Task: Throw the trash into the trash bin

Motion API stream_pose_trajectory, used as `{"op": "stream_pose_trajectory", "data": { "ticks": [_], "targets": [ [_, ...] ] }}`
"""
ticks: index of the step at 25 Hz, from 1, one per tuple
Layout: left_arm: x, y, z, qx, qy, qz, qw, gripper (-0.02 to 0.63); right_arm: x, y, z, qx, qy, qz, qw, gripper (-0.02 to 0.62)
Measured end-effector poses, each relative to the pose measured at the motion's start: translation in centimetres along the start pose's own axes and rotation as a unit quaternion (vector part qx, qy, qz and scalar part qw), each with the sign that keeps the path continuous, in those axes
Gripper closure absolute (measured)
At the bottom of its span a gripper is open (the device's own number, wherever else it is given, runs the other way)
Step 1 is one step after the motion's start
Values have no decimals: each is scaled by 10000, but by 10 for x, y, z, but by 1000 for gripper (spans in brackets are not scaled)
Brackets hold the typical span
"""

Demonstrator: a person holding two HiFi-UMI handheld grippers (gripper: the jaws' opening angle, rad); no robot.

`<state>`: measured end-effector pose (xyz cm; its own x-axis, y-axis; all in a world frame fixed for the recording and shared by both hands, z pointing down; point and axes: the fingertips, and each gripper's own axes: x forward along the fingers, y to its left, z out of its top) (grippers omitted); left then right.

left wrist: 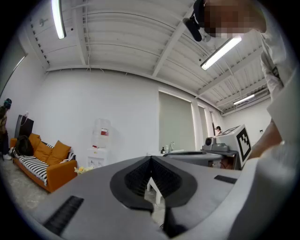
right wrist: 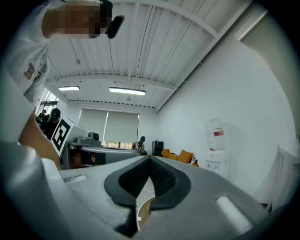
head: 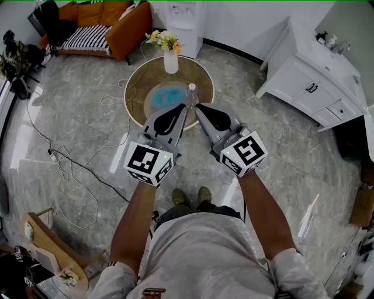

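Note:
A clear plastic bottle [head: 191, 93] stands on the round wooden table [head: 140, 82], beside a blue patch [head: 169, 97] on the tabletop. I see no trash bin in any view. My left gripper [head: 184, 108] and right gripper [head: 198, 107] are held level side by side, with their tips over the table's near edge just short of the bottle. In the left gripper view the left gripper [left wrist: 151, 158] has its jaws together with nothing between them. The right gripper [right wrist: 150, 158] looks the same in its own view, shut and empty.
A white vase of flowers [head: 169, 55] stands at the table's far side. An orange sofa [head: 99, 23] and a water dispenser [head: 184, 17] line the far wall. A white cabinet [head: 310, 76] is at the right. Cables [head: 70, 166] trail over the marble floor at the left.

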<state>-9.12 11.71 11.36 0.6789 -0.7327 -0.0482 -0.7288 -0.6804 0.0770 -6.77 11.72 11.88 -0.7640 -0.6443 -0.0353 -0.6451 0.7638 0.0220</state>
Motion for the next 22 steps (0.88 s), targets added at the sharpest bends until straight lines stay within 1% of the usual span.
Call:
{"op": "stream_pose_trajectory", "data": {
  "ticks": [8,14,22],
  "targets": [
    [-2,8,-7,-30,6,-45,10000,606,8,5,-4,-26,-12,15,10000,595],
    [-6,18,-10,-53,5,-43,10000,606,15,7,-7,-76,39,-92,9999,594],
    [-15,29,-18,-69,-21,-158,9998,606,26,16,-18,-57,124,-258,9996,594]
  ]
}}
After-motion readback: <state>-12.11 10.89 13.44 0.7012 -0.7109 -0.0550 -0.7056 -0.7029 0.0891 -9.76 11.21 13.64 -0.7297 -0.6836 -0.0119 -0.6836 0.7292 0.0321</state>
